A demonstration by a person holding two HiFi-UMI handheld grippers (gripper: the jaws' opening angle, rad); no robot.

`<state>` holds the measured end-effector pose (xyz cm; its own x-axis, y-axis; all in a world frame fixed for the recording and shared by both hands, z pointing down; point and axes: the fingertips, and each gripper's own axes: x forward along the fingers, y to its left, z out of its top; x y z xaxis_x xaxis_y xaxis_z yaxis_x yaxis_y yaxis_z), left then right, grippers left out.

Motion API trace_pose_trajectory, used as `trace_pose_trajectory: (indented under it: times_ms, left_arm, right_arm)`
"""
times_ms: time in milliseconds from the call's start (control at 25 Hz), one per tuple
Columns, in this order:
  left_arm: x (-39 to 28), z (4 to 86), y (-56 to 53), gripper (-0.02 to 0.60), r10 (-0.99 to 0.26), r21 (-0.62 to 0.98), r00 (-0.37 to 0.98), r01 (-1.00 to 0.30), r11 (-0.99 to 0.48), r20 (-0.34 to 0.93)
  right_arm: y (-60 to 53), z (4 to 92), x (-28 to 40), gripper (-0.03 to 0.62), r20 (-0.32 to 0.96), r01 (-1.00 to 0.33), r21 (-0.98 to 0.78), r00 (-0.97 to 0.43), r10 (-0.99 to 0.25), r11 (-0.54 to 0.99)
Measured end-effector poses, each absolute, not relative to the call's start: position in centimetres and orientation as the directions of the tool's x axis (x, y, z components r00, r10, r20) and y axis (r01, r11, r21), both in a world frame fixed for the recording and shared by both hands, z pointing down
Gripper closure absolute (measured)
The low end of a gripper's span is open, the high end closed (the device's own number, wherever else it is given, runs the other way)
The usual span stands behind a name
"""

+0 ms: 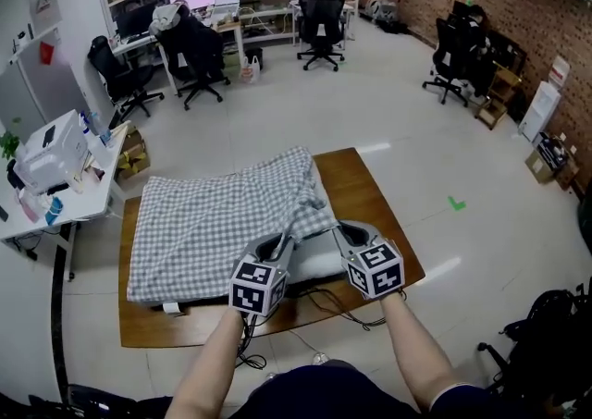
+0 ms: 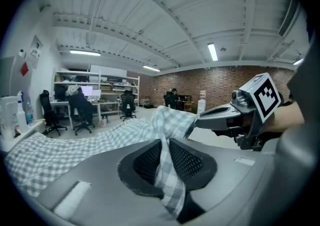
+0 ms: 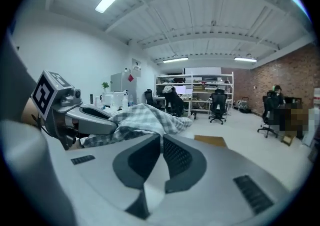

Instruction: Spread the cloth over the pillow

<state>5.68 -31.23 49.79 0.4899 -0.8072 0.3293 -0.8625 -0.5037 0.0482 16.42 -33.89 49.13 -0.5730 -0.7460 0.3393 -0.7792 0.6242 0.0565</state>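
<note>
A grey checked cloth [image 1: 213,223] lies over most of a white pillow [image 1: 319,258] on a low wooden table [image 1: 370,195]. The pillow's near right corner shows bare. My left gripper [image 1: 280,243] is at the cloth's near edge. In the left gripper view, the left gripper [image 2: 165,142] is shut on a fold of the cloth [image 2: 169,175] that hangs down between its jaws. My right gripper [image 1: 339,228] is just to the right. In its own view, the right gripper [image 3: 161,137] has its tips together where the bunched cloth [image 3: 145,117] begins, with pale pillow [image 3: 152,182] showing below.
Cables [image 1: 342,301] trail off the table's near edge. A white desk [image 1: 55,167] with bottles and a box stands at the left. Several black office chairs [image 1: 194,56] and shelving stand far across the light floor. A brick wall runs along the right.
</note>
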Motion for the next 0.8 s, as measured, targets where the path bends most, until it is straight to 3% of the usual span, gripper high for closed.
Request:
trace_pose_trajectory:
  times_ms: [120,200,800]
  left_arm:
    - [7.8,50.3,-29.7,0.41,-0.732,0.094,0.593,-0.795,-0.6,0.336]
    - [8.5,50.2,-28.6,0.369,-0.7,0.102,0.633,-0.762,-0.64,0.33]
    - [3.7,50.7,-25.2,0.36,-0.75,0.115,0.563,-0.819,-0.562,0.348]
  right_arm:
    - [-32.9,49.8,19.1,0.574,0.364,-0.811,0.108,-0.505,-0.782,0.574]
    - [-32.0,51.1,21.2,0.574,0.391,-0.84,0.108,-0.457,-0.799,0.532]
    - [-27.8,63.0,27.2,0.55,0.62,-0.938,-0.029,-0.287,-0.73,0.345]
